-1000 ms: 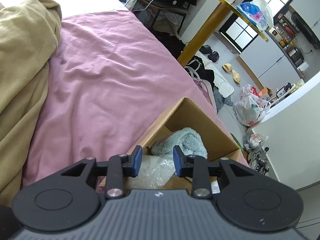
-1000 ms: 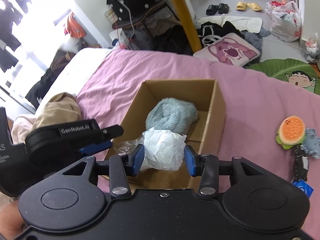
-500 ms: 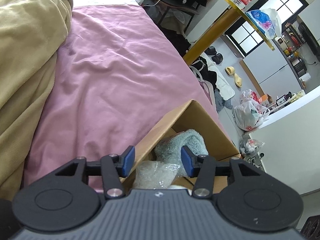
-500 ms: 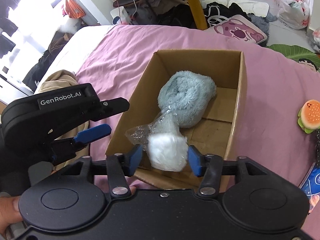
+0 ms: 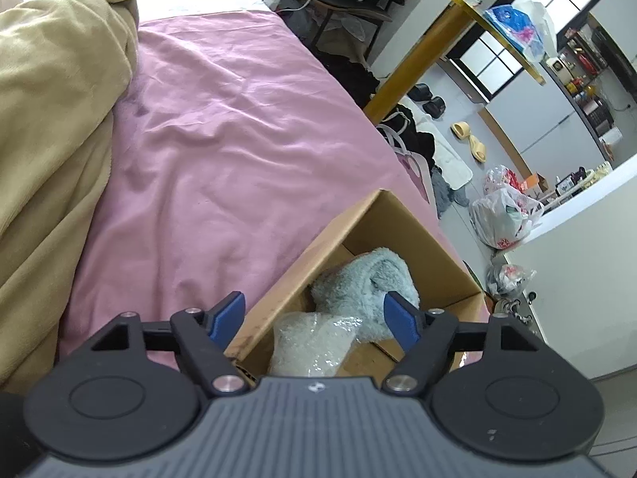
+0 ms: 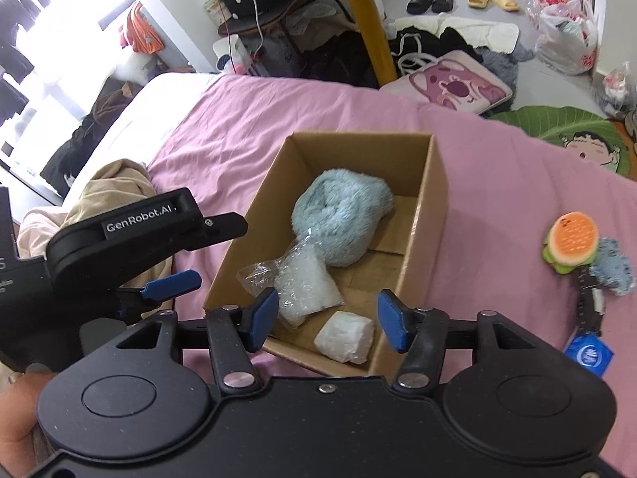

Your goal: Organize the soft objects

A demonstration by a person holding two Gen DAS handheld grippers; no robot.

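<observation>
An open cardboard box [image 6: 432, 207] sits on the pink bed sheet. Inside lie a fluffy light-blue bundle [image 6: 338, 219], a clear bag of white filling [image 6: 306, 288] and a white paper wad [image 6: 346, 336] at the near corner. My right gripper [image 6: 324, 318] hangs open just above that near corner, nothing between its fingers. My left gripper [image 5: 316, 314] is open too, over the box's [image 5: 278, 283] left wall, with the blue bundle [image 5: 366, 285] and the clear bag [image 5: 310, 342] seen beyond it. In the right wrist view the left gripper [image 6: 159, 255] shows beside the box.
A burger-shaped plush [image 6: 571, 245], a blue fuzzy item [image 6: 613, 265] and a blue packet [image 6: 589, 354] lie on the sheet right of the box. A tan blanket [image 5: 51, 139] is heaped on the left. A yellow post [image 6: 366, 24], bags and slippers are beyond the bed.
My right gripper opened and let go of the white wad, which now lies in the box's near corner. My left gripper opened wider as well.
</observation>
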